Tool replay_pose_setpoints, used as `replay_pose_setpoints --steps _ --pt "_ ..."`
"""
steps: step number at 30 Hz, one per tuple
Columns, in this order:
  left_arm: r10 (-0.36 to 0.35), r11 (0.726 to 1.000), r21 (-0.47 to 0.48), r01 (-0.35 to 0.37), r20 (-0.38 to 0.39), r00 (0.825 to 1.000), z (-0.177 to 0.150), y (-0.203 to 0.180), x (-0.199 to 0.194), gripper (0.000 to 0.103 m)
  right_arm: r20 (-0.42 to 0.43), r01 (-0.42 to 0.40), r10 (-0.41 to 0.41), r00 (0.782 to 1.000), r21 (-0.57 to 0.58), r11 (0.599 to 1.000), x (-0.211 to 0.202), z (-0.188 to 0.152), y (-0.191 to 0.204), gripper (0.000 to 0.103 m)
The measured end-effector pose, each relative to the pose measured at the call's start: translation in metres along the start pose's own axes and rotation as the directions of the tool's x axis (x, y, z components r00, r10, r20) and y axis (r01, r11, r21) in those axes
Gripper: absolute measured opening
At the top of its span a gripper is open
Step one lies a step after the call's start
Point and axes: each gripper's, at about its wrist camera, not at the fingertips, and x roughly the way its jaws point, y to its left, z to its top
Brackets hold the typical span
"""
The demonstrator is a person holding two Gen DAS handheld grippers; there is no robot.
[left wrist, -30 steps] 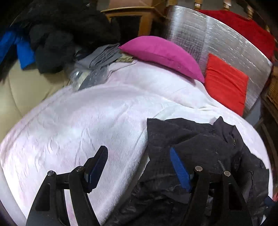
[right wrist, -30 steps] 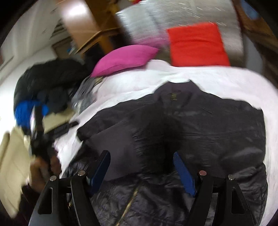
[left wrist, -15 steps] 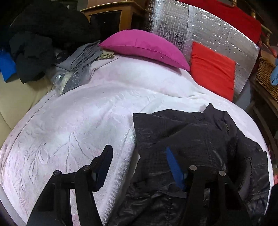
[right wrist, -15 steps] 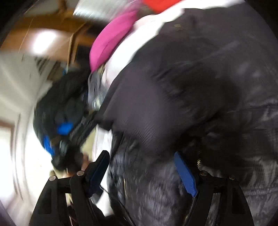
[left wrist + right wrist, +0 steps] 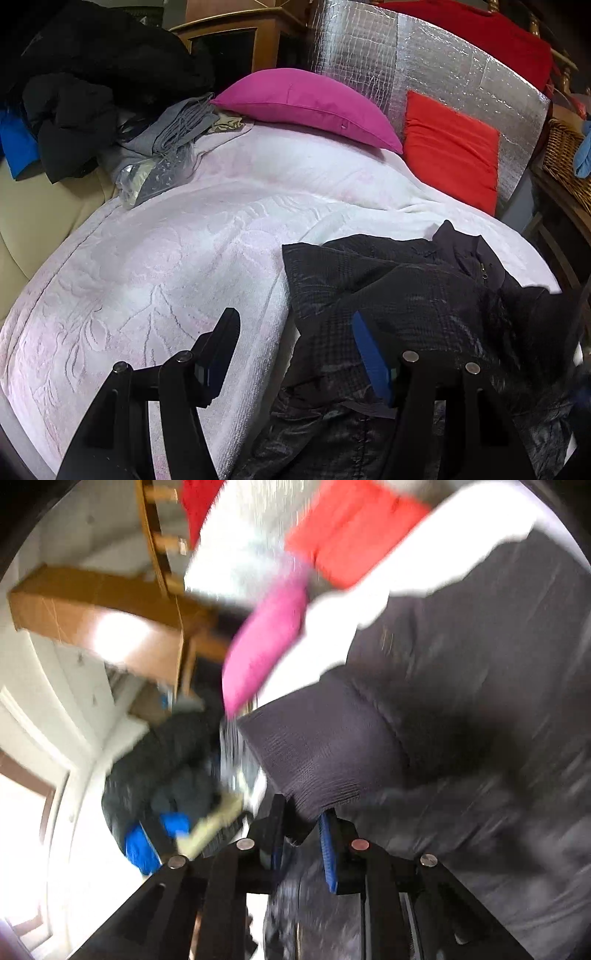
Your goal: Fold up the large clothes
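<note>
A large black quilted jacket (image 5: pixel 406 295) lies crumpled on the right half of a white bedspread (image 5: pixel 166 258). My left gripper (image 5: pixel 295 354) hangs open just above the jacket's left edge. Its blue-padded right finger (image 5: pixel 369 362) is over the fabric and its left finger is over bare bedspread. The right wrist view is rolled and blurred, and the jacket (image 5: pixel 480 701) fills its right side. There my right gripper (image 5: pixel 303 834) has its jaws closing, with the ribbed sleeve cuff (image 5: pixel 317 753) pinched between the pads.
A magenta pillow (image 5: pixel 310 103) and a red cushion (image 5: pixel 450 147) lean on a silver foil headboard (image 5: pixel 369 48). Dark clothes (image 5: pixel 92 74) and grey folded clothes (image 5: pixel 173 129) pile up at the left. A wicker basket (image 5: pixel 565 158) stands at the right.
My right gripper rolled, dropped toward the jacket and went from wide open to pinching the sleeve cuff. The left gripper stayed put, its jaws a little narrower than a second ago.
</note>
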Motion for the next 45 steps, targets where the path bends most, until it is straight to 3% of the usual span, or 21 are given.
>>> replay_pose_setpoints --steps 3,8,10,12,15,18,20,25,28,30,31,32,34,38,41,42,43,44,45 --pt "-0.006 1.000 0.014 0.006 -0.016 1.000 -0.002 -0.006 0.004 0.065 0.133 0.109 -0.115 0.984 0.051 0.993 -0.032 0.026 -0.024 0.019" --pt "-0.008 0.999 0.050 0.010 -0.047 0.999 -0.005 -0.014 0.011 0.065 0.168 0.209 -0.247 0.954 0.214 0.954 -0.064 0.051 -0.069 0.030" --pt "-0.015 0.999 0.047 0.018 -0.057 0.998 -0.005 -0.015 0.012 0.065 0.188 0.205 -0.250 0.950 0.228 0.952 -0.077 0.056 -0.071 0.091" --pt "-0.016 0.999 0.049 0.019 -0.057 0.998 -0.006 -0.015 0.012 0.065 0.254 0.188 -0.247 0.935 0.236 0.953 -0.091 0.059 -0.072 0.095" --pt "-0.014 0.998 0.055 0.017 -0.060 0.998 -0.006 -0.017 0.013 0.065 0.257 0.209 -0.264 0.930 0.221 0.953 -0.092 0.066 -0.072 0.095" --pt "-0.016 0.998 0.064 0.020 -0.061 0.998 -0.007 -0.019 0.013 0.065 0.201 0.209 -0.249 0.948 0.201 0.957 -0.074 0.076 -0.077 0.090" --pt "-0.016 0.997 0.072 0.020 -0.062 0.998 -0.007 -0.020 0.014 0.065 0.165 0.234 -0.261 0.951 0.168 0.958 -0.066 0.089 -0.080 0.082" --pt "-0.020 0.994 0.109 0.028 -0.073 0.997 -0.009 -0.025 0.017 0.065 0.110 0.354 -0.362 0.925 0.091 0.931 -0.035 0.106 -0.082 0.078" --pt "-0.018 0.991 0.130 0.029 -0.084 0.996 -0.011 -0.029 0.021 0.065 0.010 0.435 -0.435 0.900 0.035 0.900 -0.006 0.108 -0.089 0.072" --pt "-0.018 0.990 0.138 0.031 -0.088 0.996 -0.011 -0.031 0.022 0.064 -0.011 0.483 -0.484 0.875 -0.017 0.875 0.005 0.103 -0.086 0.058" --pt "-0.018 0.990 0.140 0.031 -0.089 0.996 -0.011 -0.031 0.023 0.064 -0.014 0.505 -0.506 0.862 -0.056 0.861 0.009 0.101 -0.082 0.027" --pt "-0.018 0.990 0.140 0.031 -0.089 0.996 -0.011 -0.032 0.023 0.064 -0.027 0.512 -0.515 0.857 -0.083 0.855 0.011 0.099 -0.078 0.018" --pt "-0.020 0.989 0.141 0.032 -0.090 0.996 -0.011 -0.033 0.023 0.064 0.003 0.516 -0.519 0.855 -0.122 0.848 0.004 0.098 -0.066 0.012" --pt "-0.035 0.989 0.140 0.046 -0.084 0.996 -0.010 -0.033 0.017 0.064 0.185 0.532 -0.504 0.844 -0.163 0.831 -0.038 0.098 -0.025 0.011" --pt "-0.031 0.990 0.138 0.039 -0.055 0.998 -0.009 -0.032 0.010 0.064 0.305 0.571 -0.518 0.799 -0.119 0.812 -0.077 0.104 -0.014 0.008" --pt "-0.028 0.990 0.135 0.034 -0.049 0.998 -0.008 -0.031 0.009 0.064 0.340 0.601 -0.544 0.767 -0.085 0.795 -0.087 0.108 -0.018 0.005" --pt "-0.028 0.991 0.131 0.034 -0.048 0.998 -0.008 -0.030 0.009 0.064 0.356 0.623 -0.568 0.742 -0.055 0.780 -0.093 0.110 -0.022 0.005" --pt "-0.031 0.991 0.126 0.037 -0.051 0.998 -0.008 -0.029 0.009 0.064 0.342 0.626 -0.586 0.735 -0.009 0.780 -0.100 0.115 -0.036 0.005" --pt "-0.033 0.991 0.126 0.040 -0.057 0.998 -0.008 -0.030 0.010 0.064 0.304 0.595 -0.572 0.762 0.021 0.804 -0.100 0.120 -0.047 0.005"
